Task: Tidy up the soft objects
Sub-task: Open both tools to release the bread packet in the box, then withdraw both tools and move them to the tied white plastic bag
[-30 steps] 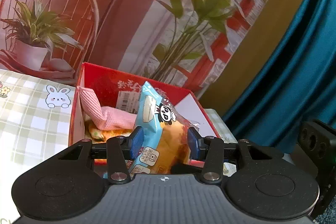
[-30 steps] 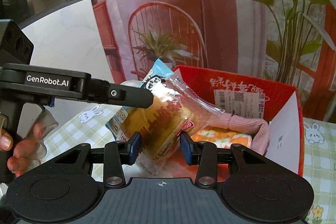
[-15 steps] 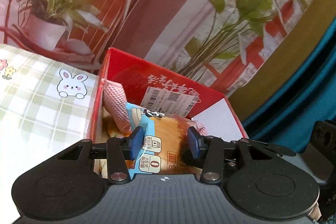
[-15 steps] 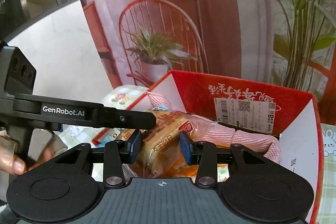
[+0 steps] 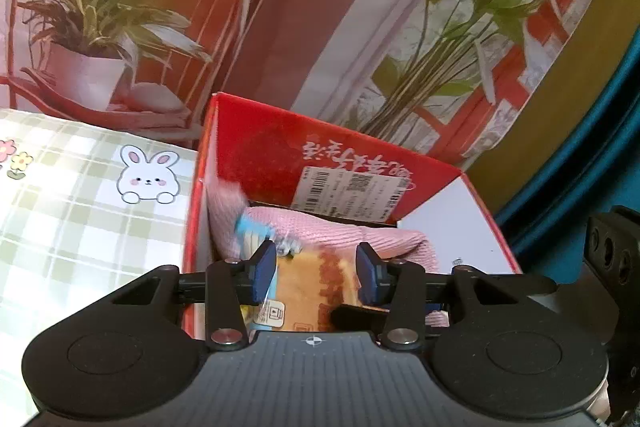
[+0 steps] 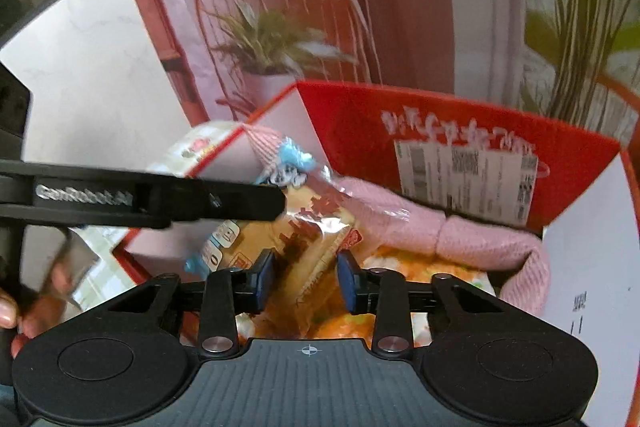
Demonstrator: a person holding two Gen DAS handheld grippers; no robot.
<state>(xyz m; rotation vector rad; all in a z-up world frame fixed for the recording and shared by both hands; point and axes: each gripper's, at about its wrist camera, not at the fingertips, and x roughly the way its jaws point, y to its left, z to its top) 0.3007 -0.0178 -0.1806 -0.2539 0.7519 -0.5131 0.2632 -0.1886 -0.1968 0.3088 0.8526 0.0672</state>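
A bread bun in a blue and clear wrapper is held low inside the red cardboard box. My left gripper is shut on one end of it. My right gripper is shut on the other end of the wrapped bun. The left gripper's black finger crosses the right wrist view. A pink knitted cloth lies in the box behind the bun; it also shows in the right wrist view. An orange and white soft item lies under them.
The box stands on a green checked tablecloth with rabbit prints. A printed backdrop of a chair and plants rises right behind the box. A teal curtain hangs at the right. The box has a white shipping label on its back wall.
Both grippers have lowered the wrapped bun from above the box rim down into the box, onto the pink cloth and orange item. Both stay closed on it.
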